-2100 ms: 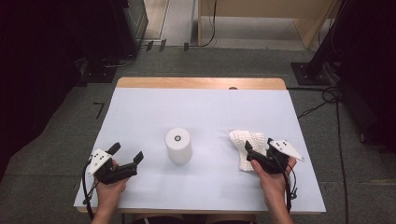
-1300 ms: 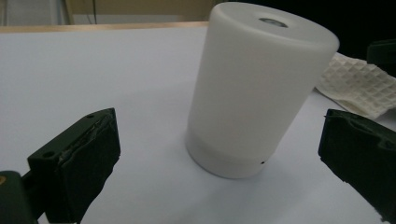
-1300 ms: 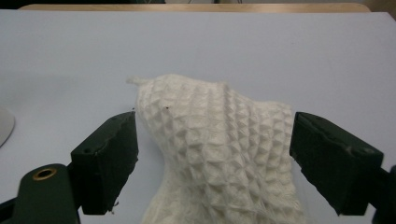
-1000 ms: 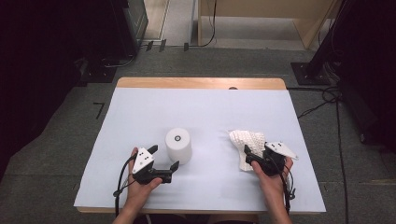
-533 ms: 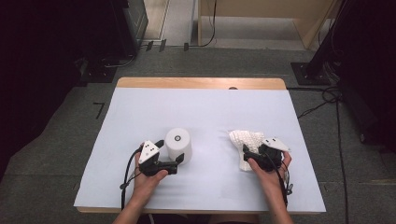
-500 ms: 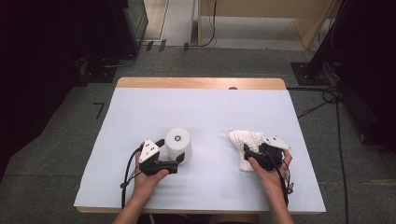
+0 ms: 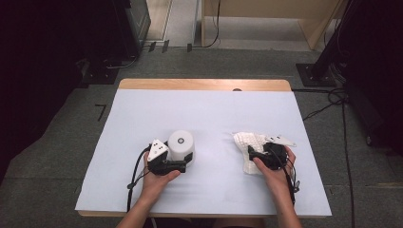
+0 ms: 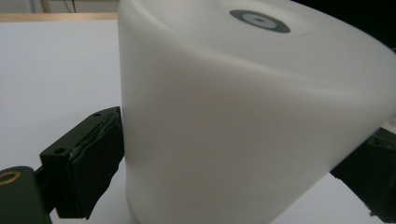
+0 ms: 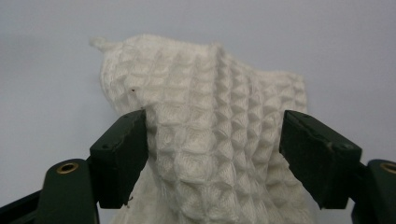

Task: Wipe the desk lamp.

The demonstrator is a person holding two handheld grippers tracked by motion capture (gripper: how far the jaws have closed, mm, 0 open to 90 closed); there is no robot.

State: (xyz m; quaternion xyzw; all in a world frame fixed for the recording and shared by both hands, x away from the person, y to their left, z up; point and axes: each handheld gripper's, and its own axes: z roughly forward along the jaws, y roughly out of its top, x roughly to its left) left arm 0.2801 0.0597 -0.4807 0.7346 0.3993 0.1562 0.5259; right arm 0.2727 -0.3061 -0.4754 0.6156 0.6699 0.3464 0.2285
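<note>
Grey carpet surrounds a tabletop (image 7: 142,109) covered in a pale sheet, with a strip of bare wood along its far edge and dark equipment and cables on the floor beyond. No brand, label or writing can be read anywhere; the one mark is a dark round disc with a pale centre on top of the roll.

At the left, the left tongs (image 7: 187,161) lie low on the tabletop in the person's left hand (image 7: 157,183), a white plate on their back. They stand wide apart around the base of one white roll (image 7: 181,145), which stands upright left of the middle, toward the near edge. In the left gripper view the roll (image 8: 247,121) sits between the jaws, one jaw at its left flank and the other at its right; whether they press on it cannot be told.

At the right lies one white waffle-weave cloth (image 7: 248,142), crumpled, well apart from the roll. The right tongs (image 7: 251,153) sit on its near right part in the right hand (image 7: 273,168). In the right gripper view the jaws stand wide, straddling the cloth (image 9: 210,135), the left jaw touching its edge, the right one clear of it.
</note>
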